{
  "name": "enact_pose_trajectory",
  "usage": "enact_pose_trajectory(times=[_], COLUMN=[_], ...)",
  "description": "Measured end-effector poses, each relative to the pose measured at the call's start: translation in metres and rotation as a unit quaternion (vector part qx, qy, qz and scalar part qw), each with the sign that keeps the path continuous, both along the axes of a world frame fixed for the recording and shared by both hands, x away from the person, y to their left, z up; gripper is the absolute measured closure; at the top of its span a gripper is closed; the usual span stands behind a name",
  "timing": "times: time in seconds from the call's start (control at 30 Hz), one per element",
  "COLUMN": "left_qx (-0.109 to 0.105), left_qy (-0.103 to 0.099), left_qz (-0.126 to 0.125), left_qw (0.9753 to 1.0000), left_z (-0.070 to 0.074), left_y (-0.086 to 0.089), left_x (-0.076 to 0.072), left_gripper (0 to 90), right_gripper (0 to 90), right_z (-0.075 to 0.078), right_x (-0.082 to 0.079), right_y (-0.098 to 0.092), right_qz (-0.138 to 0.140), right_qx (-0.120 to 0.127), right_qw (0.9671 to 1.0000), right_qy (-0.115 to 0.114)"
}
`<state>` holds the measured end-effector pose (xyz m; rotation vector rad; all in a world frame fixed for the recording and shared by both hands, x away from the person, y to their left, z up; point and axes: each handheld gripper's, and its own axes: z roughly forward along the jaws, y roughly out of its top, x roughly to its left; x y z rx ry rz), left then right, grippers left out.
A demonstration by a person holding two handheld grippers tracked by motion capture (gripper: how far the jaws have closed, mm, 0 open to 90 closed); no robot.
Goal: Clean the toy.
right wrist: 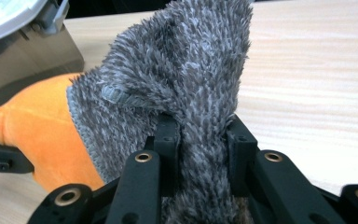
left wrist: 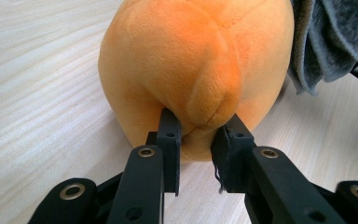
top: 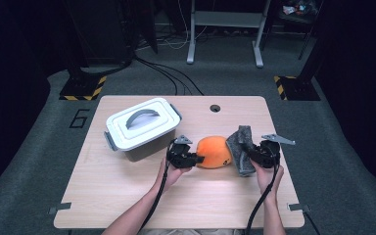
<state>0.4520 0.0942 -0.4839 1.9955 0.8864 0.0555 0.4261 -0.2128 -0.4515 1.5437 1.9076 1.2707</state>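
Observation:
An orange plush toy [top: 214, 152] lies near the middle of the wooden table [top: 127, 196]. My left gripper [top: 194, 158] pinches a fold of that orange plush toy [left wrist: 191, 70] from its left side; the left gripper [left wrist: 196, 140] has its jaws shut on the fabric. A grey fuzzy cloth [top: 240, 147] stands bunched up against the toy's right side. My right gripper [top: 250, 152] is shut on this grey cloth [right wrist: 177, 79], the right gripper [right wrist: 200, 140] squeezing a thick fold. The orange toy [right wrist: 42, 135] shows behind the cloth at left.
A grey storage box with a white latched lid and handle [top: 142, 126] stands at the table's back left, a corner of this box [right wrist: 23, 42] showing near the toy. A cable hole [top: 215, 108] sits at the far edge. Bare tabletop lies in front.

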Motion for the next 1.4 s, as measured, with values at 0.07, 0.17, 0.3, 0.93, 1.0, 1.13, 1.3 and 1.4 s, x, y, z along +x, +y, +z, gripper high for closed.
enact_pose_trajectory(times=[0.07, 0.17, 0.3, 0.93, 1.0, 1.13, 1.3, 1.4], left_qx=[-0.002, 0.003, 0.002, 0.001, 0.001, 0.0, 0.001, 0.002], left_qy=[0.003, -0.001, 0.0, -0.001, 0.0, 0.0, -0.001, 0.001], left_qz=[0.001, -0.003, -0.003, -0.002, -0.001, -0.001, -0.001, -0.003], left_qw=[1.0, 1.0, 1.0, 1.0, 1.0, 1.0, 1.0, 1.0], left_z=[0.0, 0.0, -0.001, -0.001, -0.001, -0.001, -0.001, -0.001], left_y=[0.0, 0.0, -0.001, -0.001, -0.001, -0.001, -0.001, -0.001], left_x=[0.0, 0.0, -0.001, -0.001, -0.001, -0.001, -0.001, -0.001], left_gripper=[73.7, 73.8, 73.9, 73.7, 73.7, 73.7, 73.8, 73.8], right_gripper=[70.8, 70.8, 70.8, 70.7, 70.7, 70.7, 70.7, 70.8], right_z=[-0.004, -0.009, -0.018, -0.021, -0.01, 0.003, -0.001, -0.009], right_x=[0.002, 0.007, 0.013, 0.013, 0.006, 0.0, 0.004, 0.007], right_y=[0.004, 0.011, 0.021, 0.0, -0.004, 0.001, 0.018, 0.024], right_qz=[0.007, 0.014, 0.017, -0.018, -0.018, 0.0, 0.025, 0.023], right_qx=[-0.004, -0.018, -0.036, -0.047, -0.028, -0.012, -0.021, -0.037], right_qw=[0.9999, 0.9996, 0.9987, 0.9971, 0.9989, 0.9999, 0.9993, 0.9986], right_qy=[0.007, 0.017, 0.031, 0.057, 0.032, 0.011, 0.02, 0.03])
